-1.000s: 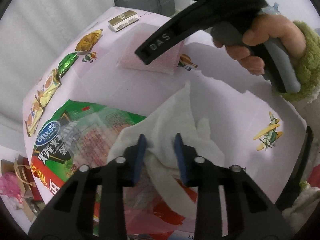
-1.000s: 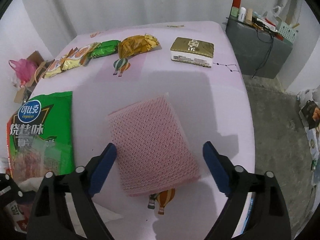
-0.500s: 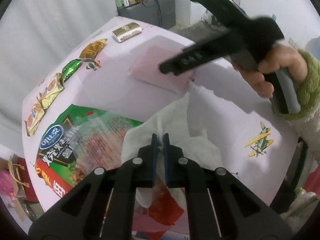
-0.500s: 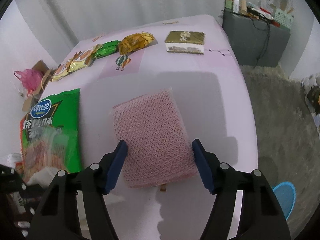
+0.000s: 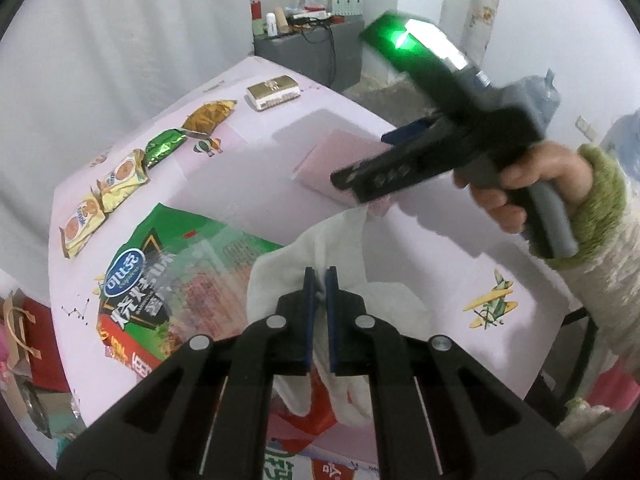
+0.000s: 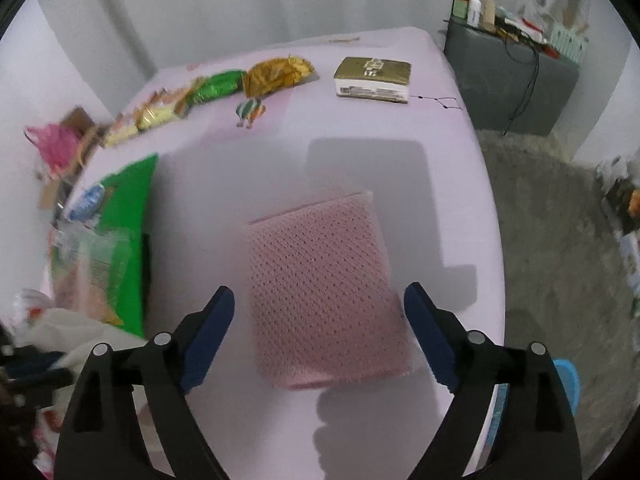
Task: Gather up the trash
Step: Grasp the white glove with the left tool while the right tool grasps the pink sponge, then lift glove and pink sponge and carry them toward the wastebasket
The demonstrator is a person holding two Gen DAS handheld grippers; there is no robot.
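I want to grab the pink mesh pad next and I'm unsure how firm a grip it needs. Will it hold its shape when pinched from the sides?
The pink mesh pad probably buckles somewhat: its open netted surface looks soft, like foam. It lies flat with fairly straight edges, so it likely springs back. It also looks light, so the right gripper, whose jaws are opening astride it, may nudge it across the table.

Pink mesh pad [image 6: 324, 280], white tissue [image 5: 344, 240]

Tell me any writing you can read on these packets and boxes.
"可比克", with small Latin letters under it too blurred to read: blue oval on the big green chip bag.
"烧烤味": large white characters below that oval.
Gold box: label too small to read.
Yellow snack packets: print too small.
Black claw's raised marking: blurred.
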